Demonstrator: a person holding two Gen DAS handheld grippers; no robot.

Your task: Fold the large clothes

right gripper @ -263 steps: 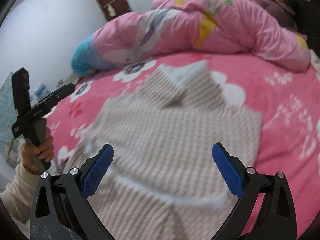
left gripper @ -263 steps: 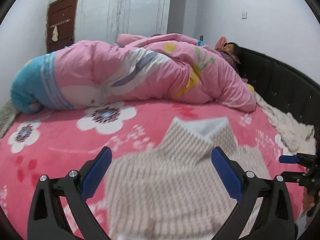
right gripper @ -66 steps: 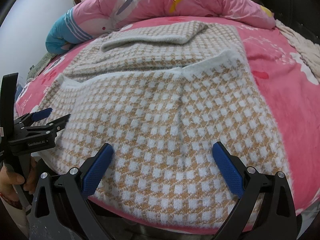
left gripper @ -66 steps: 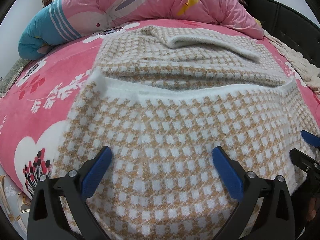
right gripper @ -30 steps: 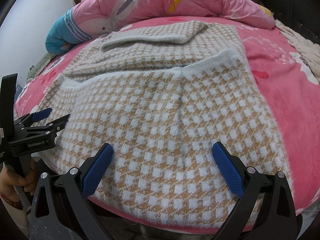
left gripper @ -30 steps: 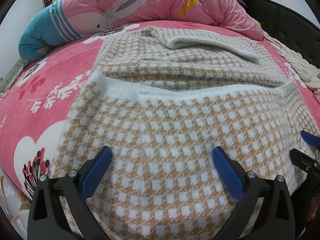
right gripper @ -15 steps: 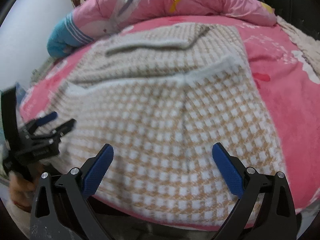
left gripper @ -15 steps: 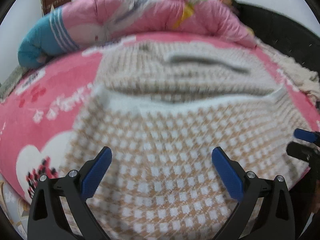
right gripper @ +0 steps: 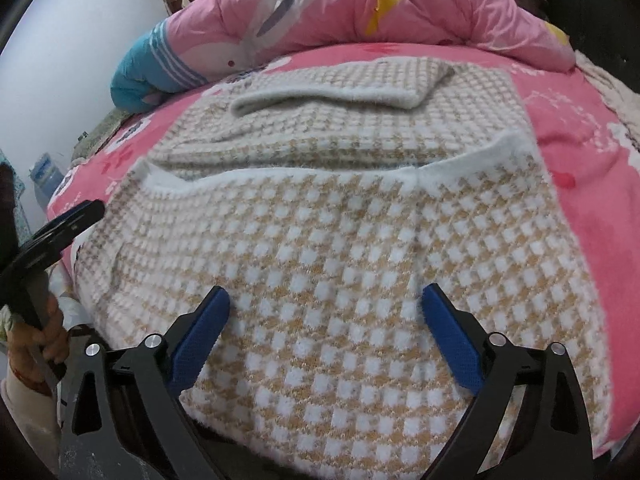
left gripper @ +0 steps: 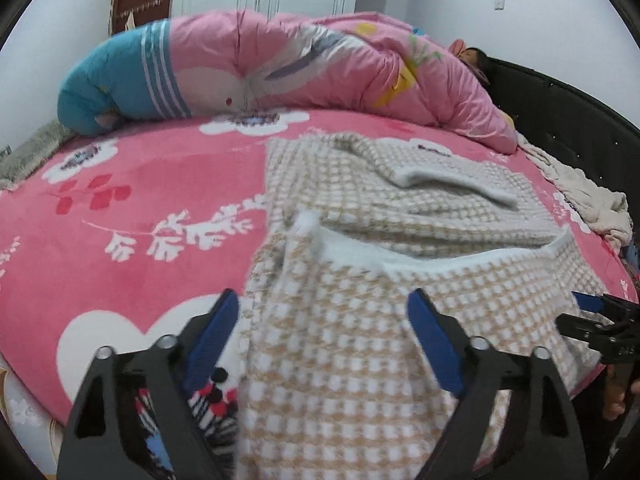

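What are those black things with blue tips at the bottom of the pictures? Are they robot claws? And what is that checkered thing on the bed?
They are grabbing tools, not a robot. A person holds one in each hand, and each has a small camera looking out along its jaws. One picture comes from the left gripper, the other from the right gripper. In the right picture you can even see the left tool at the edge, with the person's hand around it. The checkered thing is a big brown and white sweater, partly folded on a pink flowered blanket. Behind it lies a rolled pink quilt. Both pairs of jaws are open and hold nothing.
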